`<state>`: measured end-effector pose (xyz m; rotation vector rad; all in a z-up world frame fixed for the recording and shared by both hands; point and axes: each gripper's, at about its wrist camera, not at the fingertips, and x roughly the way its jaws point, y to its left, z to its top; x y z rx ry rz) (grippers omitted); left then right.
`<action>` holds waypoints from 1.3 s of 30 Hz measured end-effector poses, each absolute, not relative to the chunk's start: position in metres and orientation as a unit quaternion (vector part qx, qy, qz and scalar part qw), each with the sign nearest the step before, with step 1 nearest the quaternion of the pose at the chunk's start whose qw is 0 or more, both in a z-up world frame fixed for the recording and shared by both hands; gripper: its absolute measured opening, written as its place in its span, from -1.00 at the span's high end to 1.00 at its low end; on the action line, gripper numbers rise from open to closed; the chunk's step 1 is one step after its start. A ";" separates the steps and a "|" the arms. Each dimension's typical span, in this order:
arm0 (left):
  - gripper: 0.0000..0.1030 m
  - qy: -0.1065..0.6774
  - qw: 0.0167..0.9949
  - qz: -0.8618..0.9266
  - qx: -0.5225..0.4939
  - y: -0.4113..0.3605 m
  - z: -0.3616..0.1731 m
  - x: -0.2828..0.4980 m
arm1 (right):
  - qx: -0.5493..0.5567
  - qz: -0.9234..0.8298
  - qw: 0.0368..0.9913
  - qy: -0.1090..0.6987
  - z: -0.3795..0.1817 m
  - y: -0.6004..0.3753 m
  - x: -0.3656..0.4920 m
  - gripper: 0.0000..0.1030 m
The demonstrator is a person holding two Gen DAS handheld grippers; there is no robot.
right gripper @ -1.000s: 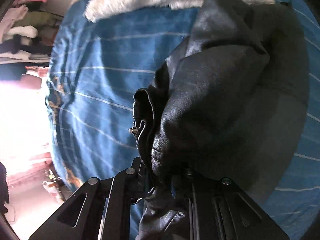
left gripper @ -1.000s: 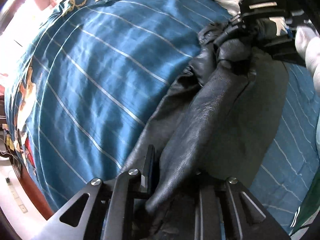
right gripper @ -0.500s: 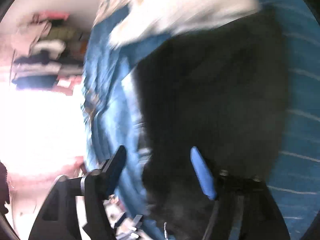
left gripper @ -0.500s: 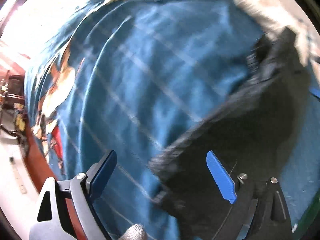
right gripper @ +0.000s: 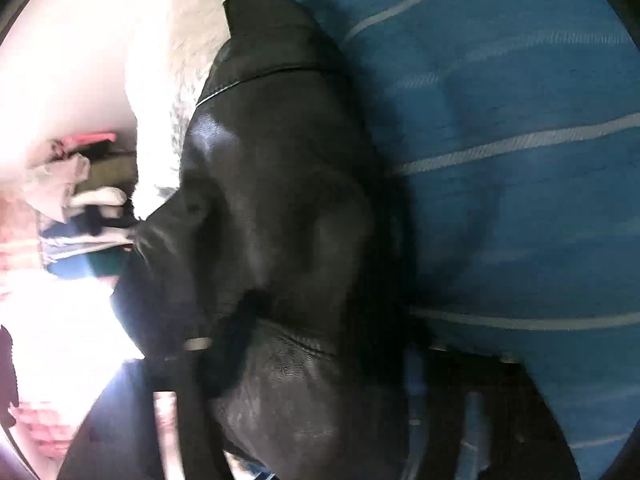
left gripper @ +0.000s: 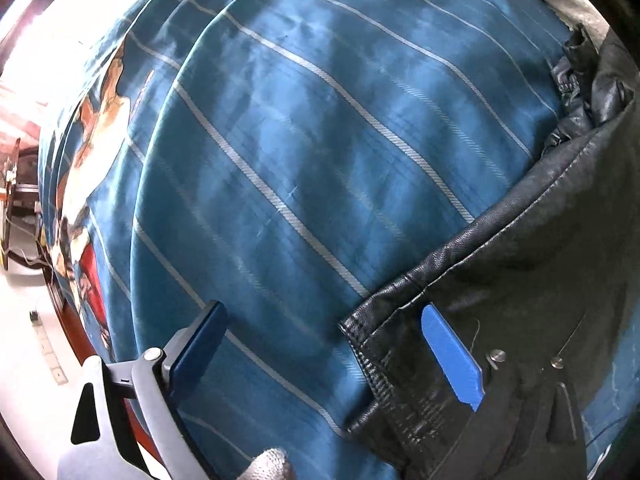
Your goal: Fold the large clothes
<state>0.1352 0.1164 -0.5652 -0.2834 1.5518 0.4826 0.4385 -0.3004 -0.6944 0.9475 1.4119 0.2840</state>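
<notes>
One black leather jacket (left gripper: 532, 280) on one striped bedspread (left gripper: 300, 140); left gripper (left gripper: 324, 344) wide, right unclear.

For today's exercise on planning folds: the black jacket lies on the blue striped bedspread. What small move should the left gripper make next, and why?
Probably shift the left gripper slightly toward the jacket so its hem corner sits between the fingers, then close. Its jaws have just been opening and now stand wide with nothing gripped; one blue pad is over the hem and the other over the bare bedspread.
</notes>
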 end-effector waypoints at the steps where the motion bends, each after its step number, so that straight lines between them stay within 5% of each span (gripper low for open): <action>1: -0.97 0.691 0.680 0.211 -0.121 0.120 -0.566 0.137 | 0.444 0.119 0.645 0.610 -0.692 -0.308 0.431 0.59; 3: -0.97 0.692 0.683 0.204 -0.113 0.126 -0.562 0.144 | 0.516 0.098 0.623 0.579 -0.687 -0.327 0.406 0.73; 12: -0.96 0.668 0.684 0.239 -0.167 0.199 -0.504 0.120 | 0.670 -0.133 0.530 0.503 -0.644 -0.411 0.160 0.74; 16: -0.96 0.673 0.696 0.216 -0.130 0.183 -0.495 0.119 | 0.585 -0.168 0.491 0.623 -0.646 -0.416 0.101 0.24; 18: -0.96 0.676 0.704 0.191 -0.107 0.159 -0.497 0.126 | 0.525 -0.189 0.507 0.657 -0.630 -0.426 0.087 0.18; 21: -0.96 0.680 0.713 0.145 -0.091 0.116 -0.503 0.147 | 0.464 -0.222 0.566 0.644 -0.585 -0.437 0.087 -0.02; 26: -0.96 0.663 0.739 0.115 -0.035 0.061 -0.519 0.184 | 0.391 -0.090 0.647 0.648 -0.562 -0.381 0.175 -0.03; 35: -0.97 0.694 0.701 0.144 -0.071 0.086 -0.581 0.195 | 0.415 -0.076 0.621 0.661 -0.665 -0.323 0.302 0.20; 39: -0.97 0.689 0.700 0.169 -0.075 0.101 -0.560 0.186 | 0.348 -0.037 0.639 0.686 -0.625 -0.313 0.314 0.20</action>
